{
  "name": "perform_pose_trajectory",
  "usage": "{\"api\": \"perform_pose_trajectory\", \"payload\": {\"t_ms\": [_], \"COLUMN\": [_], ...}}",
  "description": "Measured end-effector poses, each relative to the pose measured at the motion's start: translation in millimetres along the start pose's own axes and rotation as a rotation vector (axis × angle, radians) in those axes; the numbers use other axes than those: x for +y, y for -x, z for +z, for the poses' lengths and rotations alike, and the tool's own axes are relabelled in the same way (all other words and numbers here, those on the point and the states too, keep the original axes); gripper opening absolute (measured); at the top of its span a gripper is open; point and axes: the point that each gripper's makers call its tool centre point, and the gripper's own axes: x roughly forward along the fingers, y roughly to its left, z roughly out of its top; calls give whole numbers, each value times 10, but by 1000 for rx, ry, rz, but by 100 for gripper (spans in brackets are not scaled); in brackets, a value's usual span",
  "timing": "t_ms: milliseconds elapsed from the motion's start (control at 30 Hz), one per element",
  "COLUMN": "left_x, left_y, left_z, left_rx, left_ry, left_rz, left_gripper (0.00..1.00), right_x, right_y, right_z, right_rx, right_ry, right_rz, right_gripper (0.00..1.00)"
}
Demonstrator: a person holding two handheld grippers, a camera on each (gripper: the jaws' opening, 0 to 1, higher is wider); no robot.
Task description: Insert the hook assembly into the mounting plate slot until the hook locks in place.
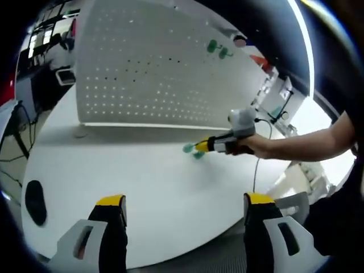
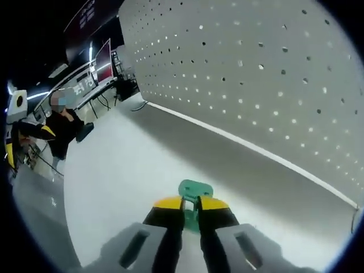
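The white perforated mounting plate (image 1: 153, 62) stands upright on the white table (image 1: 142, 182). Two green hooks (image 1: 217, 49) hang high on its right part. A hand holds my right gripper (image 1: 200, 146) low over the table in front of the plate, shut on a green hook assembly (image 1: 189, 149). In the right gripper view the same green hook (image 2: 195, 189) sticks out between the shut yellow-tipped jaws of the right gripper (image 2: 191, 205), with the plate (image 2: 256, 68) a short way ahead and apart from the hook. My left gripper (image 1: 185, 200) hangs back, open and holding nothing.
A dark oval object (image 1: 35, 202) lies near the table's left edge. A person (image 2: 60, 128) sits at desks beyond the far end of the table. Cables and equipment (image 1: 278, 102) stand past the plate's right end. The table's front edge (image 1: 187, 250) runs just ahead of my left jaws.
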Motion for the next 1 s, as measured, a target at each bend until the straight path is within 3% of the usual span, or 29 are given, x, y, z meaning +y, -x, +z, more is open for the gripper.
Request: {"api": "perform_pose_trajectory", "payload": {"t_ms": [400,467,533,700,867,1000], "left_x": [-82,-95,-106,-154,-229,-287], "left_y": [20,26,34,54,86,107], "left_z": [47,68,90,121,160,158], "left_rx": [-9,-13,-18,-26,-47,-52], "left_ry": [-22,-26,-33,-48,-72,-79], "left_rz": [-11,-14,-14,-22,-29,-40], "left_gripper": [86,86,86,86,85,86], "right_x": [44,53,31,84,114,137], "right_y": [141,178,241,363,535,726], "right_z": [-25,-13,36,104,303,553], "right_rx": [-15,-21,-42,-79,-139,-224], "right_ry": [-62,-60,9,-28,-29,-31], "right_rz": [-1,-8,-43,-46,-59,-83], "right_gripper": [1,1,1,1,1,0]}}
